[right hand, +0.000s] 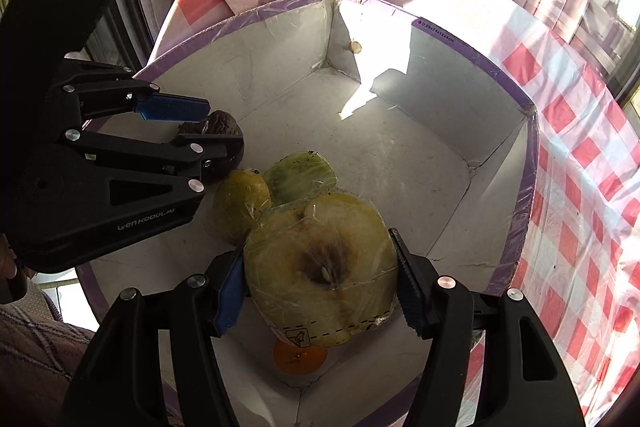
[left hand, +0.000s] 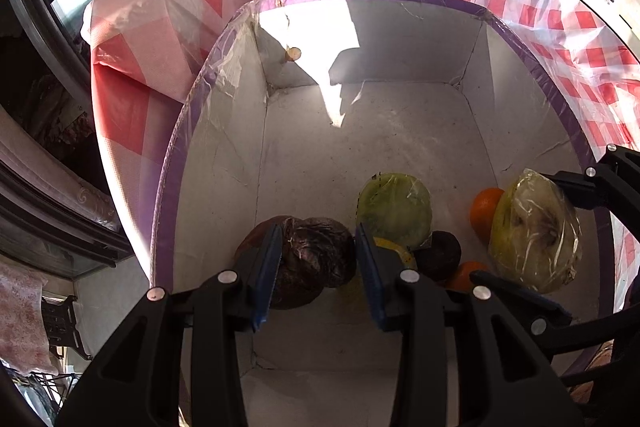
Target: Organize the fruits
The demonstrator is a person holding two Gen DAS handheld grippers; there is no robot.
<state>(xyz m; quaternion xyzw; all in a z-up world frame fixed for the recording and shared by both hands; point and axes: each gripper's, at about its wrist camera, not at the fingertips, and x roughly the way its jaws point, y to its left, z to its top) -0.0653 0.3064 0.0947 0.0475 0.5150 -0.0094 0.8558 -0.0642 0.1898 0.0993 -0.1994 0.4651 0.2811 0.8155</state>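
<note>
A white cardboard box with a purple rim holds the fruit. My left gripper is shut on a dark wrinkled fruit; it also shows in the right wrist view. My right gripper is shut on a plastic-wrapped cut yellow fruit half, held over the box; it shows in the left wrist view too. In the box lie a wrapped green fruit piece, a yellow-green citrus, a small dark fruit and two oranges.
The box stands on a table with a red-and-white checked plastic cloth. Windows run behind and to the left. The far half of the box floor is bare, with a bright sun patch.
</note>
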